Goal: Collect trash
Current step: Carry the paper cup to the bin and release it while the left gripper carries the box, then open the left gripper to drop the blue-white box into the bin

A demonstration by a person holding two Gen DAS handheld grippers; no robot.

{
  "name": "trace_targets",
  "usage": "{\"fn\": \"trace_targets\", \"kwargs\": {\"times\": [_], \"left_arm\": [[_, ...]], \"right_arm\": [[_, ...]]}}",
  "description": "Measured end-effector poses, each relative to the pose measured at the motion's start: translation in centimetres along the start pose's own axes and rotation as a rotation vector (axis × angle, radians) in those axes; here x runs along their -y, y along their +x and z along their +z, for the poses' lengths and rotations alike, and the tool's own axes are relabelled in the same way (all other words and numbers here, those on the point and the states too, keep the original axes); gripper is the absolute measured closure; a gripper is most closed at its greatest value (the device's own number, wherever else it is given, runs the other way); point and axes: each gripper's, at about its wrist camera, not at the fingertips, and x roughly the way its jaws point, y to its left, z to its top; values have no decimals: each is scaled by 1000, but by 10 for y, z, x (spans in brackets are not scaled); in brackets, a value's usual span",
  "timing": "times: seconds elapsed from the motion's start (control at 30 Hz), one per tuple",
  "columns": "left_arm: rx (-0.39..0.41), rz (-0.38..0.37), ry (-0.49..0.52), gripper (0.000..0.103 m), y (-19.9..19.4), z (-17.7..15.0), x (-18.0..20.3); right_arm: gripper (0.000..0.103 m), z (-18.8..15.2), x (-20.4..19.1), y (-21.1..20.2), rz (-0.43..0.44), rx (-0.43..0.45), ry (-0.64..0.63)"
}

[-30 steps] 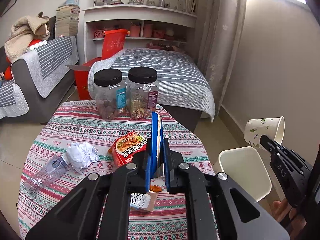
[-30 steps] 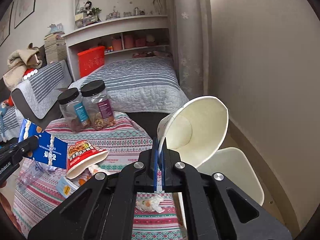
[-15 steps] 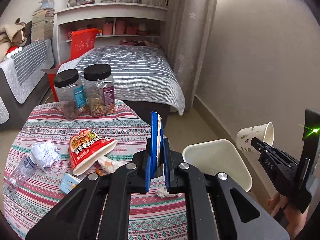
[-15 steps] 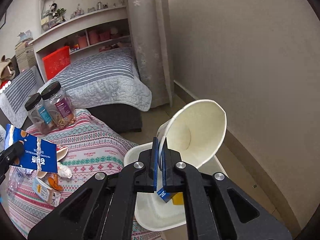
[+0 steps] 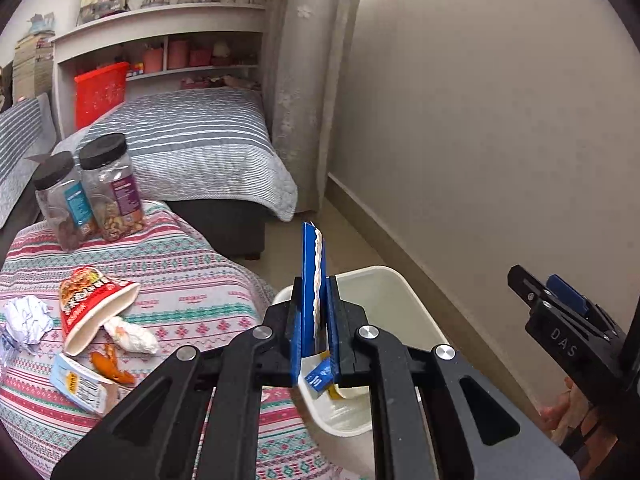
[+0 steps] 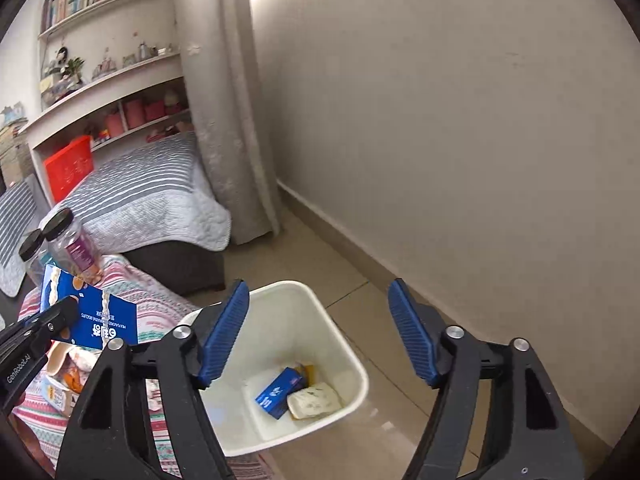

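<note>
Nearest the right wrist camera, the right gripper (image 6: 320, 332) stood with its blue-padded jaws spread wide and holding nothing, directly above the white bin (image 6: 344, 344) on the floor beside the table (image 5: 192, 264). In the bin lay a small blue carton (image 6: 278, 392), the paper cup (image 6: 314, 400) on its side just beside it, and a yellowish scrap partly hidden behind both. The left gripper (image 5: 316, 320) was clamped on a blue wrapper (image 5: 310, 280) held edge-on and upright near the bin's rim; from the right wrist view its face showed white characters and small print too blurred to read. "GenRobot.AI" was printed on the left gripper's body and "DAS" on the right's. On the patterned tablecloth remained a red instant-noodle cup (image 5: 90, 308) on its side, crumpled white paper (image 5: 26, 318), orange peel (image 5: 110, 366) and a labelled packet (image 5: 78, 384). Farther back stood two black-lidded jars (image 5: 112, 188).
</note>
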Motion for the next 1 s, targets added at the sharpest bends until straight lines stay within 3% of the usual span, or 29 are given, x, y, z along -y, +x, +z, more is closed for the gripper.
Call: {"fn": "trace_targets", "kwargs": {"times": [0.27,0.37,0.4,0.43,0.47,0.57,0.6,0.8,1.0], "left_arm": [[-26,-57,16,92,19,-3,25],[-51,-100,12,86,30,-6,30],[-55,-98,13,78,33,-7,31],[-57,-91,20,66,35,-8,31],[-56,-82,26,63,36,-10,32],[-52,-67,20,59,34,-9,29],[-44,-52,19,54,31,-9,27],[12,84,34,38,10,-3,12],[46,156,27,31,-12,0,-9]], "right_arm": [[19,-4,22,-6,-84,43,-8],[14,-5,26,-8,-104,60,-11],[12,-5,26,-8,-113,67,-10],[9,-5,26,-10,-120,74,-9],[8,-5,26,-10,-126,81,-8],[7,-5,25,-13,-125,93,-1],[7,-6,24,-14,-124,96,0],[7,-8,5,-22,-104,119,-21],[7,-8,-22,-27,-68,126,-49]]}}
